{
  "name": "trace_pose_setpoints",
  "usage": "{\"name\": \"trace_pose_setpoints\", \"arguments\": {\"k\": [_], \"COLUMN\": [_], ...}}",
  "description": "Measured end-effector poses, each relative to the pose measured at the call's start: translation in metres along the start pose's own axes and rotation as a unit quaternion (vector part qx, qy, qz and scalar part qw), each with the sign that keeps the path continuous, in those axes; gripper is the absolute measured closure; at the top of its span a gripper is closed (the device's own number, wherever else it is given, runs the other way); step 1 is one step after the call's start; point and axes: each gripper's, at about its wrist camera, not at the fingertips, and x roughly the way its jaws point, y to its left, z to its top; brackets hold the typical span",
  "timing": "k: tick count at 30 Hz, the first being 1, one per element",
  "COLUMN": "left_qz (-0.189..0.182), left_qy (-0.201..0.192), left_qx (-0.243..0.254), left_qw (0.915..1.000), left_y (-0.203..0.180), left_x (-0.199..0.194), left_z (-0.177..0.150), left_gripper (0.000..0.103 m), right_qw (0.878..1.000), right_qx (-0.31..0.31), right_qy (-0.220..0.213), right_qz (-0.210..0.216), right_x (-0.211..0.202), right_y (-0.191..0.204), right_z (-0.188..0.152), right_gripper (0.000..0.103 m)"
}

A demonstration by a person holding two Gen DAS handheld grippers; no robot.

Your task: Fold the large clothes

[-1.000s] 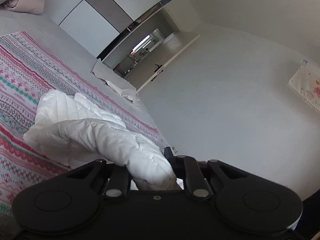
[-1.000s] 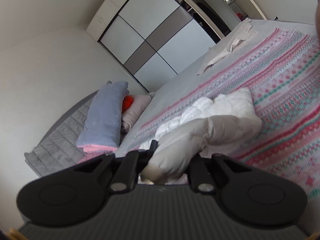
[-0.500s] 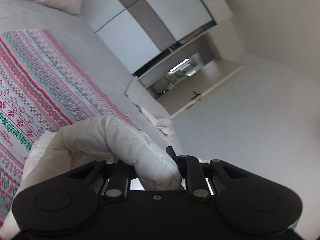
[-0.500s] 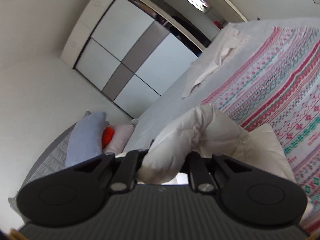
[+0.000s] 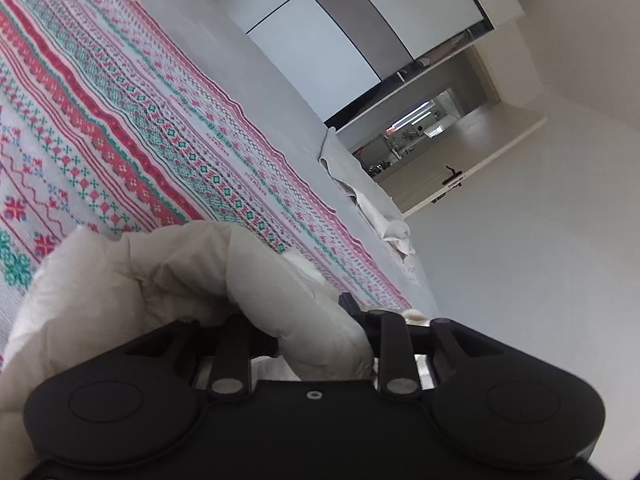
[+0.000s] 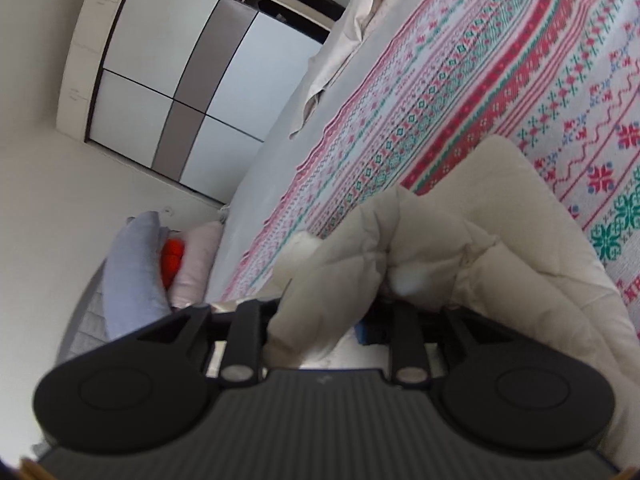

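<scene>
A cream-white quilted puffer jacket lies bunched on the bed, close in front of both cameras. In the left wrist view the jacket (image 5: 168, 280) fills the lower left, and a padded fold of it sits between the jaws of my left gripper (image 5: 308, 322). Those jaws are opening, with a dark gap beside the left finger. In the right wrist view the jacket (image 6: 500, 248) spreads to the right, and one fold of it lies between the jaws of my right gripper (image 6: 328, 314). They are opening too, and the fold stands clear of the right finger. The fabric hides all fingertips.
A patterned red, green and white bedspread (image 5: 120, 120) covers the grey bed. Another pale garment (image 6: 348, 32) lies crumpled at the far edge. A blue pillow (image 6: 132, 272), a pink pillow and an orange object sit at the headboard. A wardrobe (image 6: 180, 80) and an open door (image 5: 460, 172) stand beyond.
Both grippers have come down and forward with the jacket, from hanging above the bed to resting low on it. Both pairs of jaws have widened around the folds that they pinched.
</scene>
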Motion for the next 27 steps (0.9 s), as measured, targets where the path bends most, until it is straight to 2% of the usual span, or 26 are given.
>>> {"name": "trace_pose_setpoints", "arguments": {"k": [1,2,3,4,5,7,10,11,12,14,15,16,17,18,19,20,21,22,23,25,27], "left_qz": [-0.006,-0.014,-0.024,-0.031,-0.038,-0.038,-0.01,0.017,0.052,0.133,0.16,0.172,0.177,0.176,0.176,0.18,0.184,0.184,0.178,0.173,0.177], "left_qy": [0.001,0.002,-0.001,-0.01,-0.024,-0.036,-0.066,-0.08,-0.089,-0.094,-0.089,-0.079,-0.07,-0.063,-0.056,-0.051,-0.046,-0.048,-0.059,-0.097,-0.14], "left_qx": [-0.006,-0.012,-0.014,-0.008,0.006,0.035,0.099,0.139,0.186,0.277,0.306,0.312,0.308,0.298,0.288,0.277,0.273,0.271,0.269,0.272,0.276], "left_qw": [1.0,0.9998,0.9996,0.9994,0.999,0.998,0.9929,0.9869,0.9772,0.9471,0.9344,0.9309,0.9323,0.9359,0.9398,0.9423,0.9431,0.9437,0.9446,0.9416,0.9343], "left_y": [-0.002,-0.005,-0.008,-0.012,-0.018,-0.029,-0.042,-0.046,-0.051,-0.058,-0.056,-0.054,-0.049,-0.043,-0.039,-0.034,-0.03,-0.029,-0.029,-0.036,-0.042], "left_x": [-0.002,-0.006,-0.011,-0.017,-0.023,-0.034,-0.048,-0.049,-0.047,-0.034,-0.023,-0.016,-0.009,-0.002,0.002,0.007,0.01,0.011,0.009,0.001,-0.005], "left_z": [0.001,0.002,0.003,0.003,0.004,0.005,0.009,0.01,0.009,0.004,0.002,0.002,0.003,0.004,0.006,0.008,0.008,0.009,0.008,0.01,0.014], "left_gripper": [0.065,0.052,0.035,0.028,0.022,0.017,0.013,0.013,0.013,0.014,0.016,0.016,0.017,0.026,0.035,0.053,0.072,0.081,0.089,0.091,0.091], "right_qw": [1.0,0.999,0.999,0.997,0.996,0.996,0.996,0.993,0.987,0.967,0.953,0.944,0.936,0.927,0.919,0.908,0.894,0.882,0.873,0.86,0.857], "right_qx": [0.009,0.017,0.025,0.029,0.027,0.006,-0.061,-0.093,-0.135,-0.217,-0.255,-0.278,-0.295,-0.315,-0.331,-0.347,-0.367,-0.383,-0.396,-0.411,-0.403], "right_qy": [0.004,0.006,0.006,0.002,-0.005,-0.018,-0.058,-0.068,-0.081,-0.1,-0.1,-0.097,-0.095,-0.093,-0.091,-0.091,-0.094,-0.097,-0.106,-0.14,-0.177], "right_qz": [0.011,0.026,0.047,0.067,0.079,0.083,0.043,0.02,-0.015,-0.091,-0.127,-0.149,-0.164,-0.181,-0.196,-0.215,-0.239,-0.258,-0.264,-0.268,-0.269], "right_x": [-0.005,-0.01,-0.016,-0.023,-0.03,-0.043,-0.061,-0.065,-0.067,-0.062,-0.053,-0.043,-0.035,-0.023,-0.013,-0.003,0.006,0.014,0.017,0.014,0.007], "right_y": [-0.001,-0.002,-0.001,0.0,0.003,0.012,0.032,0.039,0.048,0.061,0.066,0.069,0.07,0.071,0.07,0.071,0.072,0.073,0.075,0.083,0.088], "right_z": [0.002,0.005,0.008,0.011,0.012,0.016,0.017,0.016,0.014,0.008,0.004,0.0,-0.003,-0.008,-0.013,-0.018,-0.024,-0.029,-0.033,-0.037,-0.029], "right_gripper": [0.061,0.053,0.036,0.028,0.028,0.028,0.027,0.027,0.027,0.027,0.027,0.028,0.03,0.034,0.043,0.049,0.068,0.086,0.09,0.095,0.095]}}
